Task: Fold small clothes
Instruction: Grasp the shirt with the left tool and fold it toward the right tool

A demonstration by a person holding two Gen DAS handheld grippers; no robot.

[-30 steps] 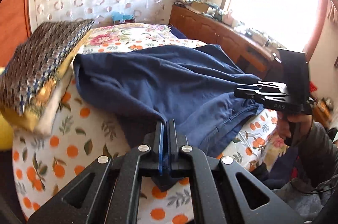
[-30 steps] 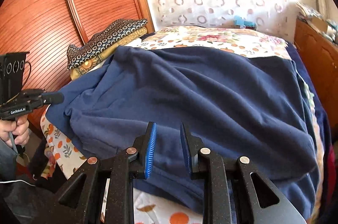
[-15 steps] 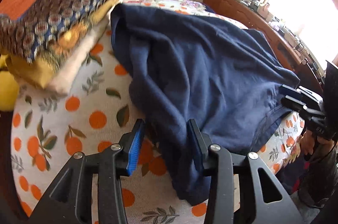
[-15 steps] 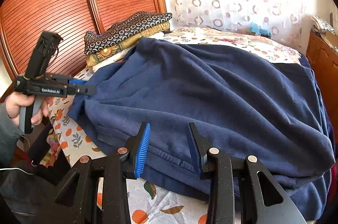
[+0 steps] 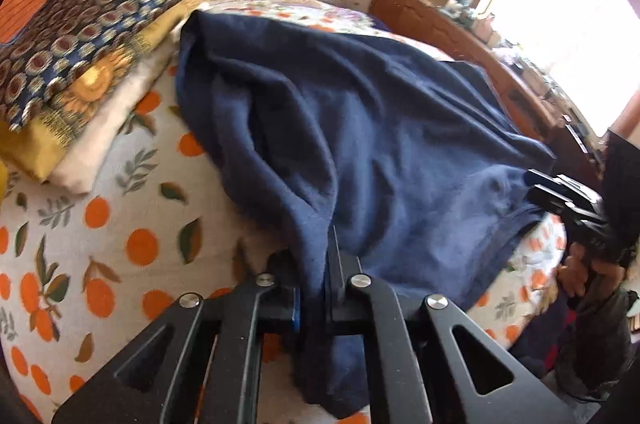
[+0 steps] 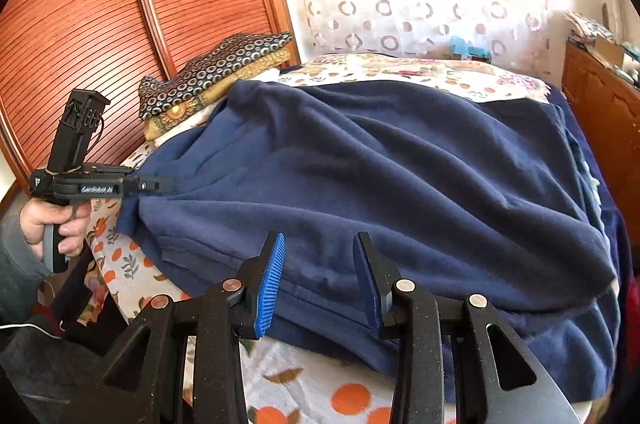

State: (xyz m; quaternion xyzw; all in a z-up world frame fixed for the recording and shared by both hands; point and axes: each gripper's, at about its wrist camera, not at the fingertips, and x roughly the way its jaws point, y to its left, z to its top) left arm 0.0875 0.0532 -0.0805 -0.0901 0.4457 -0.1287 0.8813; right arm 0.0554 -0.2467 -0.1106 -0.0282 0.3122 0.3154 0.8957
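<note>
Lying at the far left of the bed, a stack of folded fabrics [image 5: 92, 63] sat against the ribbed wooden headboard [image 6: 80, 35], its lower corner touching the near edge of the navy garment [image 5: 360, 143]. A bare strip of the orange-print bedsheet [image 5: 100, 232] ran between that stack and the garment's left edge, leaving open room along the bed's near-left corner. The left gripper [image 5: 316, 288] had its fingers closed on a bunched fold of the garment's left edge, cloth hanging down between and below them. In the right wrist view the same tool [image 6: 158, 185] was seen from the side, its tips buried in the corner of the fabric, a hand [image 6: 52, 224] round the grip. The garment spread in soft ridges across most of the mattress, its hem running along the near side of the bed. The right gripper [image 6: 320, 276] hovered over that hem with its fingers spread apart, holding nothing; whether its tips touched the cloth could not be told. To the right, the garment's far edge draped off the mattress near a wooden dresser [image 6: 600, 103], beneath a bright window [image 5: 560, 3].
</note>
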